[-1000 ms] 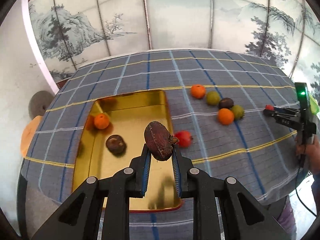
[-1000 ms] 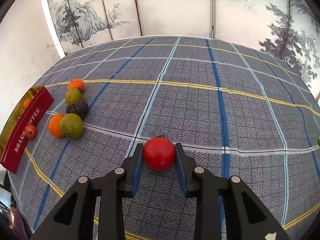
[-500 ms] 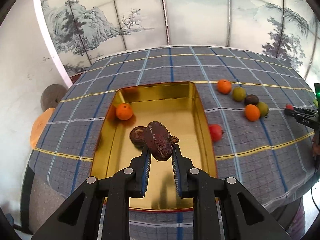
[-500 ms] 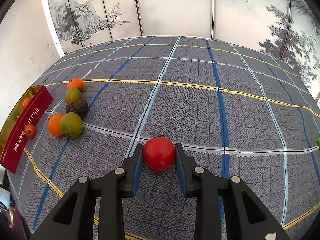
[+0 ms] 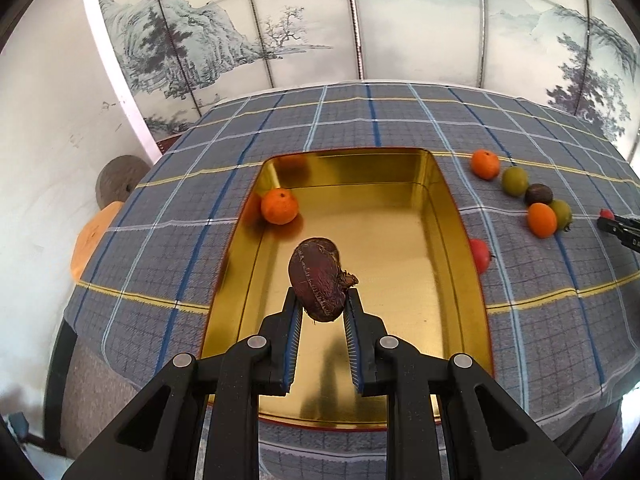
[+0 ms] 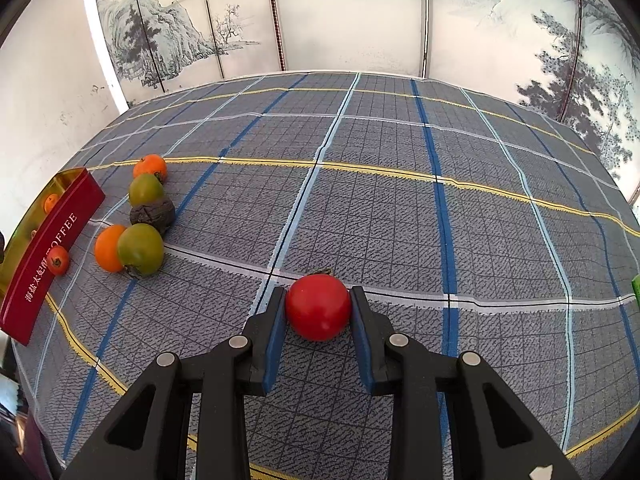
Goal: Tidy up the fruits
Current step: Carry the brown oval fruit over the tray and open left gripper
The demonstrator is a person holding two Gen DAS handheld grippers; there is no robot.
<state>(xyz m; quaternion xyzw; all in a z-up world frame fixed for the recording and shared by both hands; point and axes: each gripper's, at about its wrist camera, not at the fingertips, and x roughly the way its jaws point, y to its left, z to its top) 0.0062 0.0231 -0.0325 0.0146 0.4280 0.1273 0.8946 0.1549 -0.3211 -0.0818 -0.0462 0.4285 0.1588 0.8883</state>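
My left gripper is shut on a dark maroon wrinkled fruit and holds it above the middle of the gold tray. One orange lies in the tray's far left corner. My right gripper is shut on a red tomato just above the checked cloth. In the left wrist view the right gripper shows at the far right edge. A small red fruit rests against the tray's right outer wall.
Several loose fruits, orange, green and dark, lie in a row on the cloth between the tray's red outer wall and the right gripper. A painted screen stands behind the table. The table's edge drops off left of the tray.
The left gripper with the maroon fruit has moved leftward and lower over the tray, and the fruit now hides a dark fruit lying in the tray. The right gripper has stayed put.
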